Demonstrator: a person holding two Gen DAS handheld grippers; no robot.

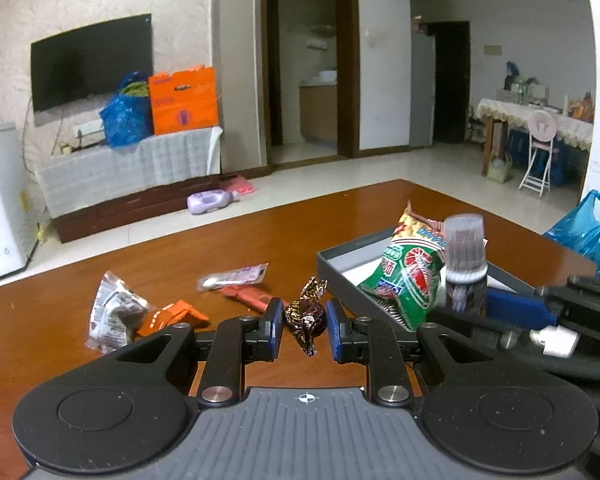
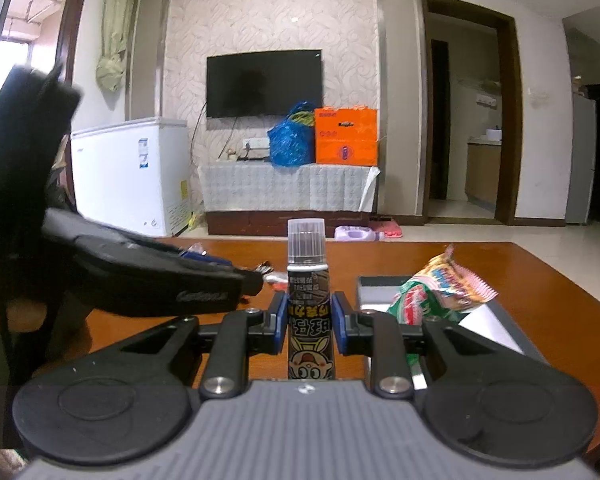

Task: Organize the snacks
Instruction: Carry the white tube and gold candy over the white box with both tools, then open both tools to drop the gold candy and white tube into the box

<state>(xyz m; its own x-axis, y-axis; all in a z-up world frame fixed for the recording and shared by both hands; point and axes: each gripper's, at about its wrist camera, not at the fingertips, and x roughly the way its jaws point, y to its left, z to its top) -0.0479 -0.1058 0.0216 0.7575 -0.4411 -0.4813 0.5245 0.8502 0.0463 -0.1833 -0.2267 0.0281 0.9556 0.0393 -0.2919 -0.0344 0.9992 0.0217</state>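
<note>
Two claws in all: left claw (image 1: 304, 326) clamped on one brown foil-wrapped candy (image 1: 305, 320), right claw (image 2: 310, 326) clamped on one dark bottle (image 2: 309, 300) with a clear cap. One grey tray (image 1: 340, 256) on the counter (image 1: 180, 248), with one green snack bag (image 1: 408, 280) in it. Four loose packets on the wood: one silver wrapper (image 1: 112, 316), one orange packet (image 1: 172, 314), one red packet (image 1: 248, 296), one clear pouch (image 1: 232, 276). One television (image 2: 264, 82), one white chest freezer (image 2: 128, 172), one orange carrier bag (image 2: 346, 136), one blue bag (image 2: 292, 136).
</note>
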